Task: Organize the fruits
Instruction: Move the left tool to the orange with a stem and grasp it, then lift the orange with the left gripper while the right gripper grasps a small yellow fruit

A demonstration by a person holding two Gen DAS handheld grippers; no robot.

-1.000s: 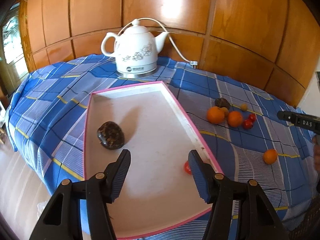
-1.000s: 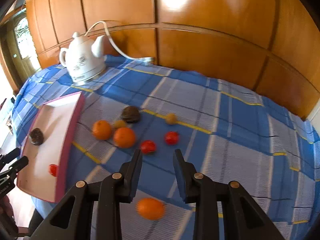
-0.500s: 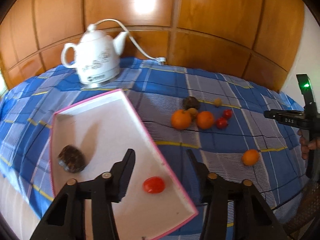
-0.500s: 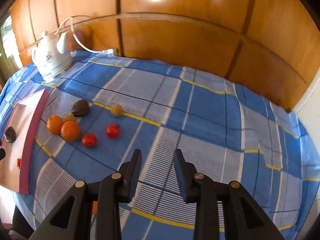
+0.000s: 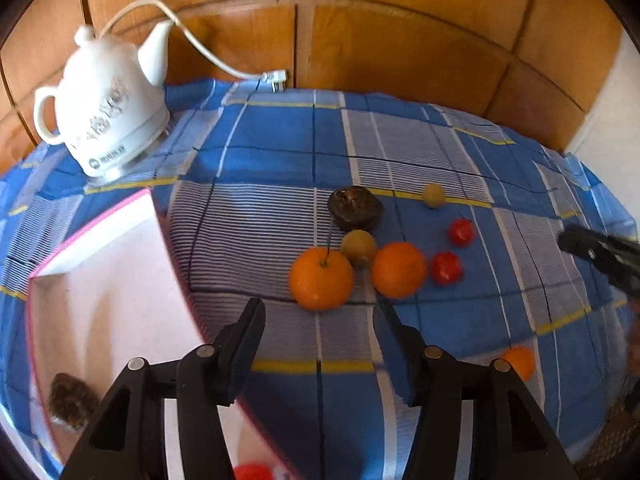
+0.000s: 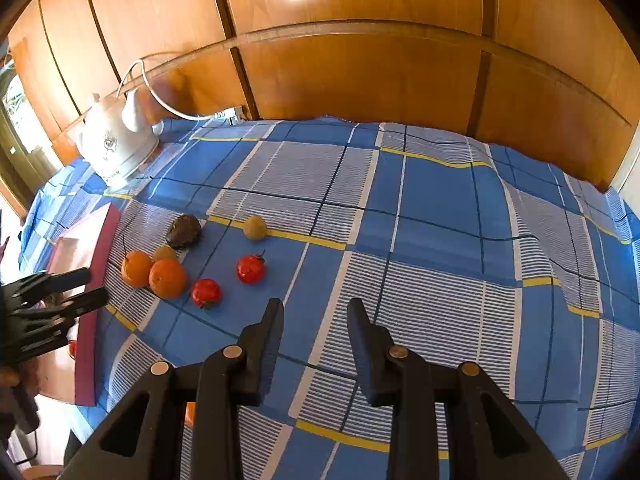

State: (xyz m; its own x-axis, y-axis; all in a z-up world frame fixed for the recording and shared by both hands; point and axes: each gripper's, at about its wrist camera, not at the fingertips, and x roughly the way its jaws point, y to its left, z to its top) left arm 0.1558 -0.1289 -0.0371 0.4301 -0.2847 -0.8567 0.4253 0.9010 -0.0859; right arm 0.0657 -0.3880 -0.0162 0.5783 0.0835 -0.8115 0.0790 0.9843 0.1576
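Left gripper (image 5: 320, 312) jaws opening, nothing between them, hovering just short of the two oranges (image 5: 321, 278) on the blue checked cloth (image 5: 272, 148). Right gripper (image 6: 315, 312) released, narrow gap, empty, over bare cloth. Pink-rimmed tray (image 5: 108, 216) cut off at left; dark fruit (image 5: 70, 400) inside is blurred, maybe a passion fruit. Red fruit (image 5: 252, 472) at the bottom edge half hidden. Only the left view shows the lone orange (image 5: 520, 360) clearly; the right view hides it behind a finger. White kettle (image 6: 116, 144) at back.

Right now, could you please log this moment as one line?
left gripper: opening, empty, near orange | right gripper: empty | tray: dark fruit
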